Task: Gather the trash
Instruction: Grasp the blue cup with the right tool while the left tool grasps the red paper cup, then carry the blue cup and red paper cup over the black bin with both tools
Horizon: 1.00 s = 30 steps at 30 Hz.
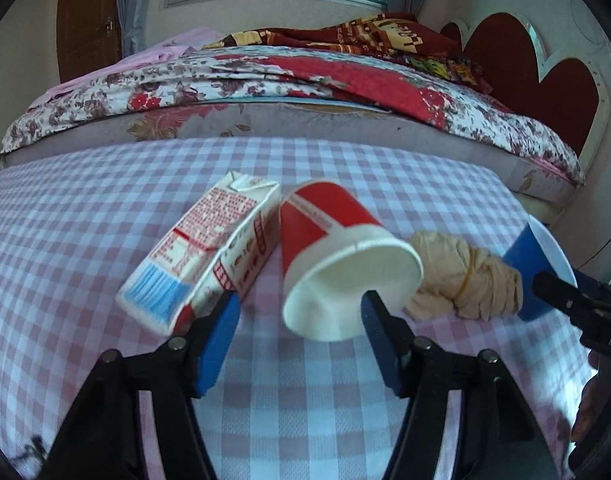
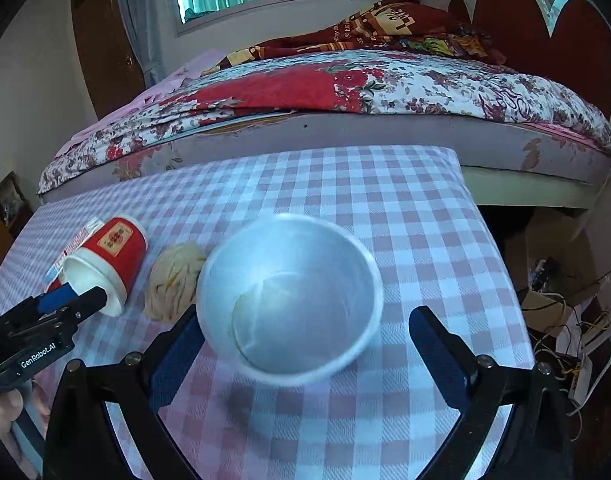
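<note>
Our left gripper (image 1: pixel 301 312) gapes wide around the mouth of the tipped red paper cup (image 1: pixel 337 256), its 2 pads not pressing it, while our right gripper (image 2: pixel 305 336) stands equally wide around the blue cup (image 2: pixel 289 300), which faces its camera. On the checked tablecloth (image 1: pixel 85 216) we see the milk carton (image 1: pixel 209 252) touching the red cup's left side and a crumpled beige glove (image 1: pixel 465 276) wedged between the 2 cups, with the bed (image 1: pixel 265 80) just behind.

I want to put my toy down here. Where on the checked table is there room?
The tablecloth is bare on its far half toward the bed, and to the right of the blue cup. It is crowded at the left: milk carton, red cup and crumpled wad lie close together.
</note>
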Available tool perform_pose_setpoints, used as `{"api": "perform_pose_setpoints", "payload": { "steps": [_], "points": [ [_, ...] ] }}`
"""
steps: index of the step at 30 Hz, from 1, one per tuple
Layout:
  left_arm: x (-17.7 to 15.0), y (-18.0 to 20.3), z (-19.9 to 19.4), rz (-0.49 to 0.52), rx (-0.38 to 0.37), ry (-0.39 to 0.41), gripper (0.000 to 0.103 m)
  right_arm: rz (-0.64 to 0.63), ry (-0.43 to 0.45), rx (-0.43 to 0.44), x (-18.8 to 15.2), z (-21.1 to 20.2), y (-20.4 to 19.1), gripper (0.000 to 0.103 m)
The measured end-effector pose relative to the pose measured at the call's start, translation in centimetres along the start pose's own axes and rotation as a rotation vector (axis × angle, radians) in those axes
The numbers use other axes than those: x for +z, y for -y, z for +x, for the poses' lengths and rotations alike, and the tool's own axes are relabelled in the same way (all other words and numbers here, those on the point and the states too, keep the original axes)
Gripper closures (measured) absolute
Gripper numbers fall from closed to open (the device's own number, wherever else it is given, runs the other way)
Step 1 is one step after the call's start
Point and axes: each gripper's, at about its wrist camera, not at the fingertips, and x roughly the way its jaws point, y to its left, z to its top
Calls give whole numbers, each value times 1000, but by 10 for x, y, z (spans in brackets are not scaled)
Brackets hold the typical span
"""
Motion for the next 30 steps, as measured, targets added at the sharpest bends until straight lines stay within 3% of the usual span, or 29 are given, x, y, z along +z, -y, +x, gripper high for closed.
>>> {"api": "perform_pose_setpoints", "payload": {
  "steps": [4, 7, 8, 19, 30],
  "points": [
    [6, 0, 10, 2, -2, -23, 51, 7, 3, 4, 3, 6, -1, 5],
    [9, 1, 14, 3, 9, -24, 78, 15, -11, 17, 3, 13, -2, 20],
    [9, 1, 15, -2, -2, -39, 96, 15, -14, 24, 3, 14, -2, 27],
    [-8, -9, -32, 8, -24, 49, 100, -38, 36, -9, -11, -23, 2, 27],
    [-58, 5, -96, 5, -59, 71, 100, -64, 80, -28, -56, -100, 13, 27]
  ]
}}
